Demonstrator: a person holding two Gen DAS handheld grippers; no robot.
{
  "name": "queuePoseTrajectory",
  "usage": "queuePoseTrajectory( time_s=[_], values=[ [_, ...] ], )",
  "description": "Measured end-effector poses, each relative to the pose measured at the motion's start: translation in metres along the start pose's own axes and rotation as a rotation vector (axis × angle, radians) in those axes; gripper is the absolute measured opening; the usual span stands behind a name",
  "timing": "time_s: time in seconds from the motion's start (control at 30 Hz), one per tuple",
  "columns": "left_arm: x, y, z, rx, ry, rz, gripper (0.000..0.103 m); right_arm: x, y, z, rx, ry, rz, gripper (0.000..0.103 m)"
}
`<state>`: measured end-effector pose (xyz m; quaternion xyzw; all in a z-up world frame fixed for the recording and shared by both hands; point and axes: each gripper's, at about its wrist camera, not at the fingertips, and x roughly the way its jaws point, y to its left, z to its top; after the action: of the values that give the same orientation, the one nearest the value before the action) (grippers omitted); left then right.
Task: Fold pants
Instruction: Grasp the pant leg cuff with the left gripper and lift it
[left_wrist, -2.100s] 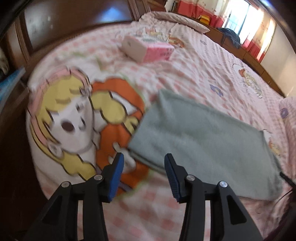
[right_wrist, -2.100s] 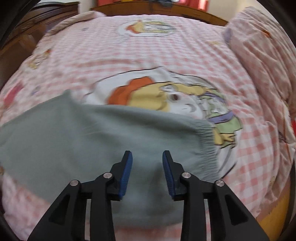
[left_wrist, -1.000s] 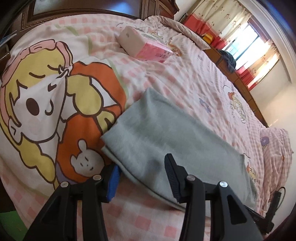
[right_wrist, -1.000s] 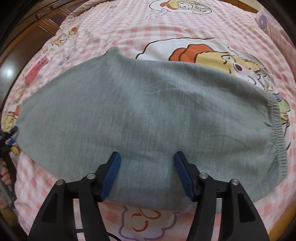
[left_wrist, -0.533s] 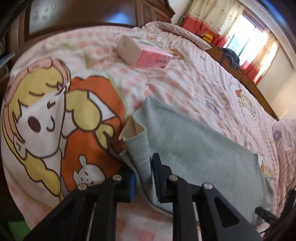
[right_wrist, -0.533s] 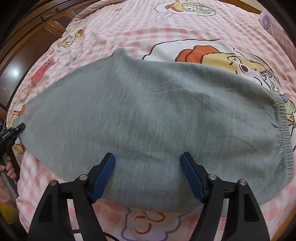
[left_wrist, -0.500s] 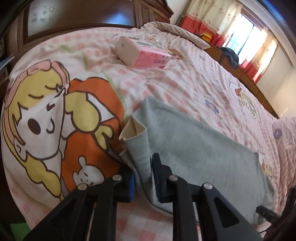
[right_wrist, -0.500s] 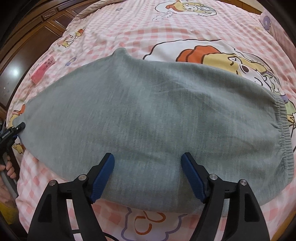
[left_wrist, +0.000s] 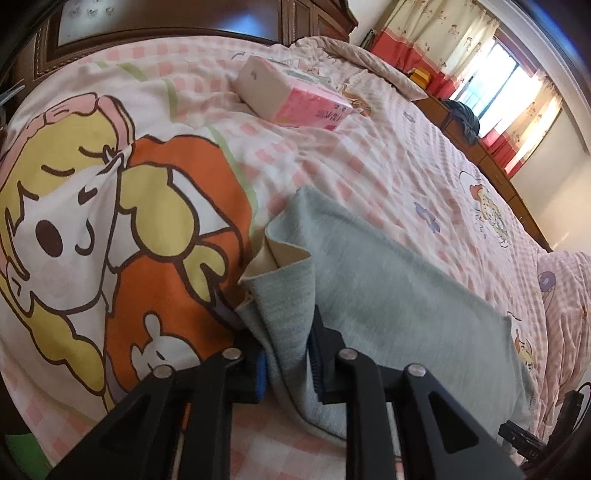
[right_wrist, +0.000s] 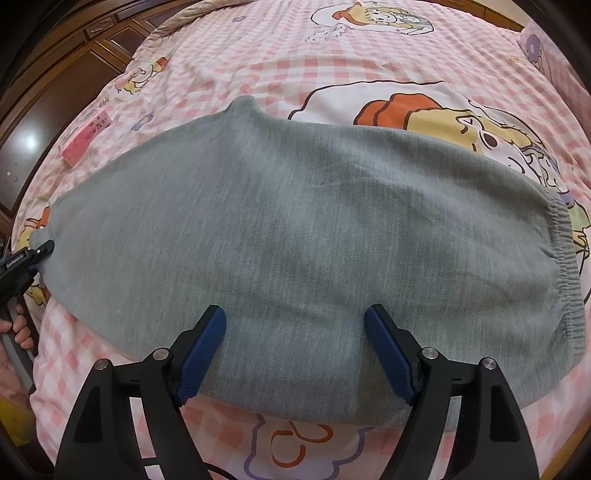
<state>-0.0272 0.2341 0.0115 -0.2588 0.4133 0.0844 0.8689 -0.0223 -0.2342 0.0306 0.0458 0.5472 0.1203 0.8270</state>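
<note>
Blue-padded fingers (left_wrist: 260, 365) of the left gripper (left_wrist: 286, 363) are clamped on the hem end of the grey sweatpants (right_wrist: 314, 236), a pinch of cloth being bunched between them so that the pale lining (left_wrist: 282, 254) is turned outward just above the grip. The right gripper (right_wrist: 295, 352) is spread wide, its fingers (right_wrist: 201, 349) poised over the near edge of the sweatpants with nothing held between them; whether the pads touch the cloth cannot be told.

The sweatpants are laid flat on the pink checked bedsheet (right_wrist: 332, 62), apparently already doubled leg on leg. Their long axis is run crosswise to the right gripper: the elastic waistband (right_wrist: 563, 258) is found at the far right end of the sweatpants, and the hem end at the far left, where the left gripper is seen in the right wrist view with part of a hand (right_wrist: 16, 330) below it. A pink tissue pack (left_wrist: 295, 98) is lain on the bedsheet well beyond the sweatpants, on the side away from the left gripper.

The next fold is judged to turn on that axis. The hem end is already held by the left gripper, so the hem would have to be carried along the length of the sweatpants toward the waistband. The right gripper is placed near the middle of the sweatpants, nearer the waistband than the left, and could be used to steady the cloth there.
</note>
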Motion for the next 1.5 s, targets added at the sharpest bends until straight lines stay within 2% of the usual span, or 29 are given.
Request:
queuePoseTrajectory(
  time_s=[0.1, 0.3, 0.7, 0.83, 1.1, 1.3, 1.5],
  values=[
    [-0.008, -0.003, 0.003, 0.01, -0.017, -0.017, 0.012, -0.003, 0.002, 0.0, 0.0, -0.002, -0.018, 0.077],
    [-0.041, -0.019, 0.014, 0.015, -0.075, -0.135, 0.011, -0.014, 0.003, -0.001, 0.002, -0.005, -0.036, 0.071],
    [-0.081, -0.101, 0.014, 0.163, -0.087, -0.288, 0.01, -0.047, -0.013, -0.01, 0.053, -0.053, -0.05, 0.069],
    [-0.081, -0.128, 0.009, 0.179, -0.056, -0.346, 0.01, -0.055, -0.019, -0.013, 0.074, -0.066, -0.051, 0.069],
    [-0.069, -0.194, -0.024, 0.313, 0.027, -0.397, 0.01, -0.059, -0.031, -0.02, 0.11, -0.074, -0.033, 0.069],
    [-0.039, -0.233, -0.06, 0.416, 0.124, -0.388, 0.01, -0.057, -0.044, -0.025, 0.15, -0.069, -0.022, 0.069],
    [-0.004, -0.253, -0.093, 0.471, 0.229, -0.358, 0.01, -0.056, -0.053, -0.03, 0.18, -0.06, -0.02, 0.069]
  ],
)
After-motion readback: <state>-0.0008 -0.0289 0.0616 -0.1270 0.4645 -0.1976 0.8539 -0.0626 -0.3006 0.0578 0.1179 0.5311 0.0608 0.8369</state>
